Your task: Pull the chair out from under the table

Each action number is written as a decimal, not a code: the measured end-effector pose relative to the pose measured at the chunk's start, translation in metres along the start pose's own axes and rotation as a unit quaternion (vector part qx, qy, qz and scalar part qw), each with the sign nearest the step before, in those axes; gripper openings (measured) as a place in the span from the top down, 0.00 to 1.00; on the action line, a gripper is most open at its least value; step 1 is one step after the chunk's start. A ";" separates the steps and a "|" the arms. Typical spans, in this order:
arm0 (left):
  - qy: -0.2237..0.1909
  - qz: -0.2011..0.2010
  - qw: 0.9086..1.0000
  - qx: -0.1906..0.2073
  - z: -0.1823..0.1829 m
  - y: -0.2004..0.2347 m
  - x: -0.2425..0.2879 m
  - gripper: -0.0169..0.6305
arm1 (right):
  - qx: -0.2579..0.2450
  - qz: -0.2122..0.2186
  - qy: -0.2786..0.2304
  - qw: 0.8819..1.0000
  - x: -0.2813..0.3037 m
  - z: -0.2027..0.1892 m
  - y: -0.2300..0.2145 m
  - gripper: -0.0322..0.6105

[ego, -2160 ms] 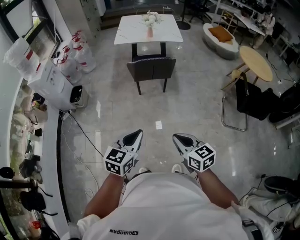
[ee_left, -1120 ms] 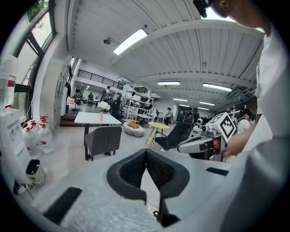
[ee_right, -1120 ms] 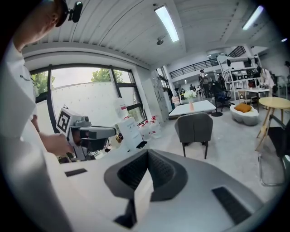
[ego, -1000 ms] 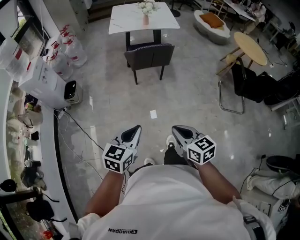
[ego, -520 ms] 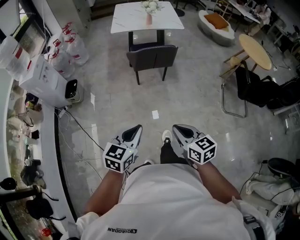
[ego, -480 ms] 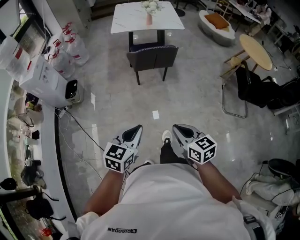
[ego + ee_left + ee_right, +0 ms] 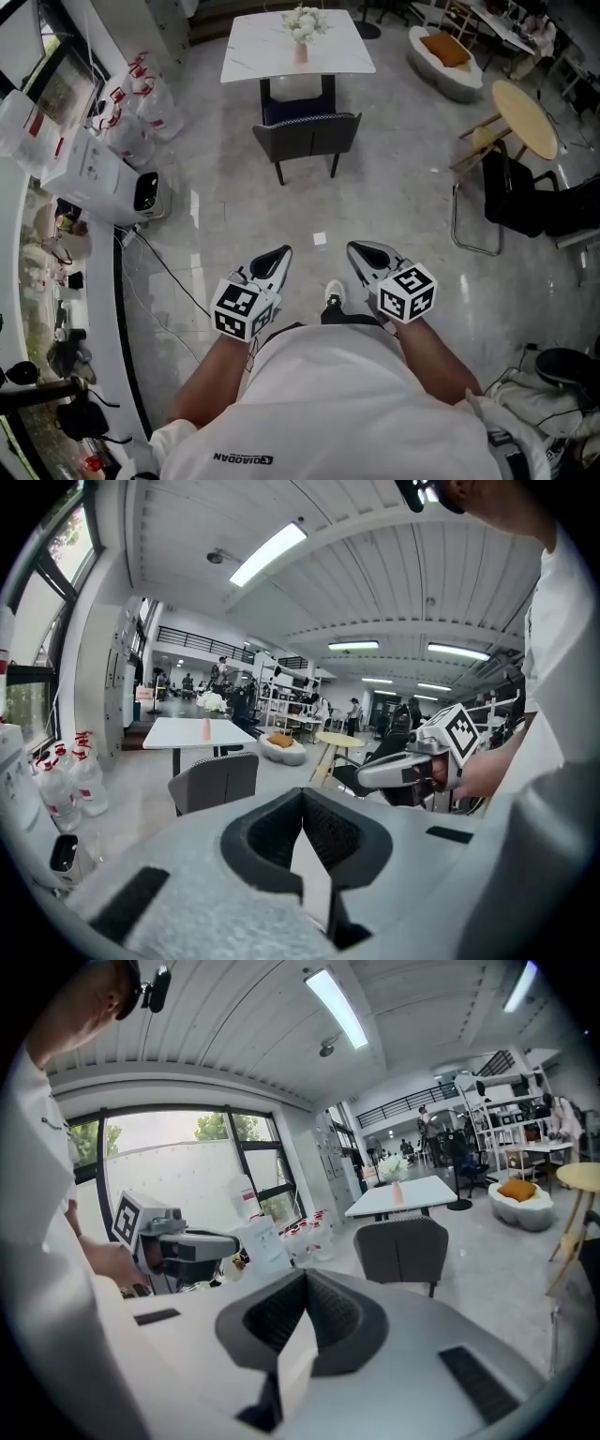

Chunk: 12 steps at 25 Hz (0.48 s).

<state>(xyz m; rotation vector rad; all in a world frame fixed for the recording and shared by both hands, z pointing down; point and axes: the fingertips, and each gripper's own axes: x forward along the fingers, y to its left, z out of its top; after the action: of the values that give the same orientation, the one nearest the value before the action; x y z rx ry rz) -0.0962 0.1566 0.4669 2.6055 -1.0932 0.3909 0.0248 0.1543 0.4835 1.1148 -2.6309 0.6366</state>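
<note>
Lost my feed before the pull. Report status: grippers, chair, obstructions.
Left gripper, right gripper: jaws shut, empty. Gray chair tucked under white table, untouched, far ahead. Path: only a paper scrap.

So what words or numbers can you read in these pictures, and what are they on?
"QIAODAN": on the person's white shirt, low in the head view and seen upside down.
Red print on the white plastic bags: too small to read.
Marker cubes: black-and-white square patterns only, no words.
Nothing else readable in the gripper views.
</note>
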 end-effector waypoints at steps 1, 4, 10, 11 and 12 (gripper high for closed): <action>-0.001 0.004 1.000 0.000 0.006 0.005 0.008 0.96 | -0.001 0.003 -0.002 1.000 0.004 0.007 -0.008 0.94; -0.006 0.016 1.000 -0.003 0.020 0.019 0.028 0.96 | -0.005 0.013 -0.004 1.000 0.014 0.022 -0.029 0.94; -0.010 0.032 0.999 -0.018 0.038 0.032 0.070 0.96 | -0.012 0.024 -0.006 1.000 0.025 0.045 -0.075 0.94; -0.009 0.033 0.999 -0.016 0.040 0.032 0.076 0.96 | -0.013 0.026 -0.007 1.000 0.025 0.049 -0.081 0.94; -0.008 0.034 0.999 -0.013 0.042 0.031 0.083 0.96 | -0.014 0.027 -0.009 0.999 0.025 0.053 -0.087 0.94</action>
<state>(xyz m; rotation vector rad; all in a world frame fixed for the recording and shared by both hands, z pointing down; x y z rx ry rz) -0.0566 0.0666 0.4627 2.5591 -1.1861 0.3701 0.0692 0.0594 0.4723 1.0490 -2.6849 0.6020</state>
